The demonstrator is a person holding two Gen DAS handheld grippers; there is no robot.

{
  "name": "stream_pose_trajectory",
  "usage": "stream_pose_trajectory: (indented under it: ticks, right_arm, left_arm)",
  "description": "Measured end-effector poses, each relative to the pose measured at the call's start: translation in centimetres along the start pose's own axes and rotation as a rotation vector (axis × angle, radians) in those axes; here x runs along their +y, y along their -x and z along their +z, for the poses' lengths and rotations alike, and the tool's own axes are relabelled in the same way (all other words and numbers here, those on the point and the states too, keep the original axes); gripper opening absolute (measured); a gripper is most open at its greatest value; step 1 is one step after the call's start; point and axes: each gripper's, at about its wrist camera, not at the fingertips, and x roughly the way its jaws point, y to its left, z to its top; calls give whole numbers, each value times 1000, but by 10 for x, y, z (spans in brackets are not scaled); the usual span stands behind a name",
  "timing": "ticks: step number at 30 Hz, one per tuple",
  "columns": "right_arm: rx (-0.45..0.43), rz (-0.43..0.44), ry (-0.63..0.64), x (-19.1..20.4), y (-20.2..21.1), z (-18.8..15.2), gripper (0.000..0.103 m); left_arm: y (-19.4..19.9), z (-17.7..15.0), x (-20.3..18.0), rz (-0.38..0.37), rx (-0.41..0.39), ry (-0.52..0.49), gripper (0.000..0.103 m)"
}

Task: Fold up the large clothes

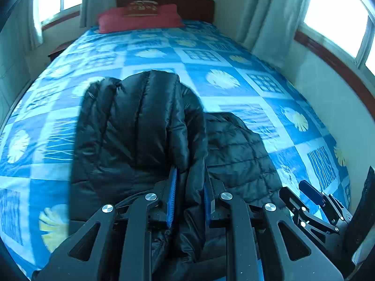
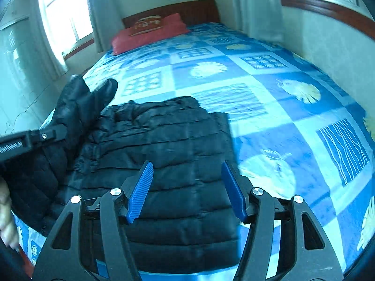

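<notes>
Bedroom with curtained windows on both sides, taken up by a bed under a blue patchwork bedspread (image 2: 269, 89).

Left tongs (image 1: 189, 187) clamped on a fold of a black puffer jacket (image 2: 168, 154), blue pads (image 1: 173, 187) pressed into the fabric from both sides. Lifted from that grip, a quilted part of the jacket (image 1: 138, 126) raised above the bedspread (image 1: 234, 79) and blurred at its edges. Seen from the right wrist view as a dark raised flap (image 2: 79, 103) over the left tongs' black body (image 2: 35, 138).

Right tongs (image 2: 187, 187) spread wide apart and holding nothing, blue fingertips (image 2: 141, 187) poised just above the jacket's body. Visible at the lower right in the left wrist view (image 1: 314, 194).

Jacket's main part flat on the near end of the bed, toward its left side, quilting lines running across. Far off at the head of the bed, a red pillow (image 2: 150, 31) against a dark wooden headboard (image 2: 194, 9).
</notes>
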Motion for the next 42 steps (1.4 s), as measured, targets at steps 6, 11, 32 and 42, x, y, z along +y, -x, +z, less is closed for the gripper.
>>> stream_pose_trajectory:
  ticks: [6, 11, 32, 42]
  right_arm:
    - [13, -38, -51, -33, 10, -13, 60]
    - [23, -59, -82, -52, 9, -17, 60]
    - [3, -26, 30, 12, 16, -14, 61]
    - [38, -23, 139, 66, -2, -15, 61]
  left_arm:
    - [-46, -12, -42, -88, 86, -17, 3]
    - [-91, -42, -63, -147, 222, 9, 0]
    - [133, -35, 59, -25, -181, 63, 1]
    - [141, -74, 190, 97, -161, 320, 1]
